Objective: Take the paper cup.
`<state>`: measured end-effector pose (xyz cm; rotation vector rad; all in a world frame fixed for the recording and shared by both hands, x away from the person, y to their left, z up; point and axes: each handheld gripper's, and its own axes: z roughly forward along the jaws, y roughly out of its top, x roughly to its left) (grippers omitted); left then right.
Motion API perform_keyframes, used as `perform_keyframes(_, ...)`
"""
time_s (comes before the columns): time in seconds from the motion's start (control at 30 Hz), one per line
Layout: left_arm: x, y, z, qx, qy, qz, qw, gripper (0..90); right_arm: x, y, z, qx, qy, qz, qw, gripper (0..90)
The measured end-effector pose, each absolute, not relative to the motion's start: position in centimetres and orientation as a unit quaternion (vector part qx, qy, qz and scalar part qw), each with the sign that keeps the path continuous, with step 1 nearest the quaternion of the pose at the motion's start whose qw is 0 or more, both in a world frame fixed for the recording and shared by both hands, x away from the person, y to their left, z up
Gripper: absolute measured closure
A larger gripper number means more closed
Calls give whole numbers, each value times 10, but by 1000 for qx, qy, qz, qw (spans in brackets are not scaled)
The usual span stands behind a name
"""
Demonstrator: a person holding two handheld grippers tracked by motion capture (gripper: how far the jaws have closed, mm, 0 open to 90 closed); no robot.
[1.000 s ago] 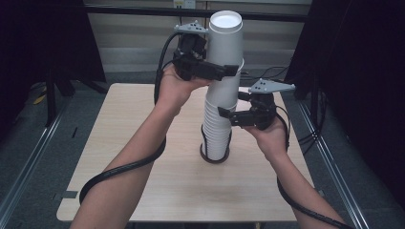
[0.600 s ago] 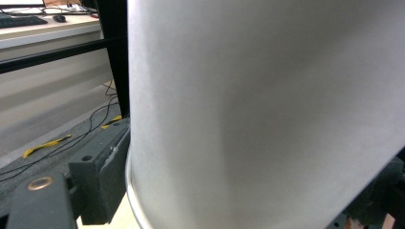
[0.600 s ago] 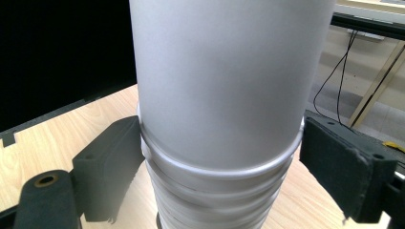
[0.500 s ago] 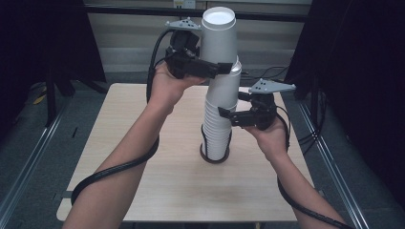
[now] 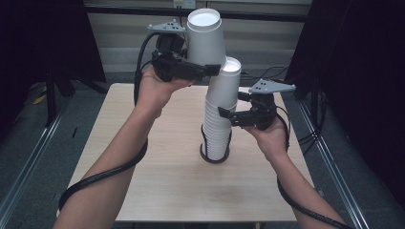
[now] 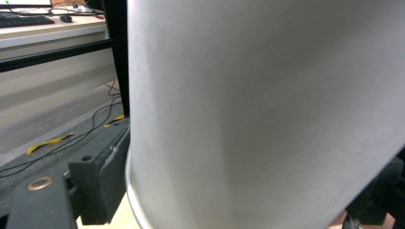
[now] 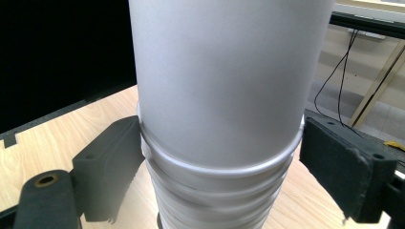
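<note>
A tall stack of upside-down white paper cups [image 5: 218,121] stands on the wooden table [image 5: 157,191], on a dark ring [image 5: 205,153]. My right gripper [image 5: 228,107] is shut on the stack about halfway up; in the right gripper view both pads [image 7: 112,152] press the stack [image 7: 219,95] at a cup rim. My left gripper [image 5: 205,67] is shut on a single upside-down cup [image 5: 205,36], held in the air to the upper left of the stack's top. In the left gripper view that cup [image 6: 262,109] fills the gap between the fingers [image 6: 100,164].
The stack sits right of the table's middle, with bare wood to its left and front. Black cables trail from both grippers along the forearms. Dark frame posts [image 5: 50,90] and floor rails [image 5: 334,171] flank the table.
The left gripper has carried the top cup up and to the left, off the stack, whose top is now bare. The right gripper and the stack have stayed put.
</note>
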<state>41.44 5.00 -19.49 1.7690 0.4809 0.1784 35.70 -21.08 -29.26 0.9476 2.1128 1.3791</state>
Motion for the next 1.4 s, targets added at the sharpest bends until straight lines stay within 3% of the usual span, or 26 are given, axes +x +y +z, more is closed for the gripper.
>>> perform_keyframes(0.4,407,77,-203,764,215,85,602,134,357,-211,-293,344,763,501,219,143)
perform_keyframes(1.4,399,110,-266,805,236,78,539,134,340,-221,-305,324,787,493,183,130)
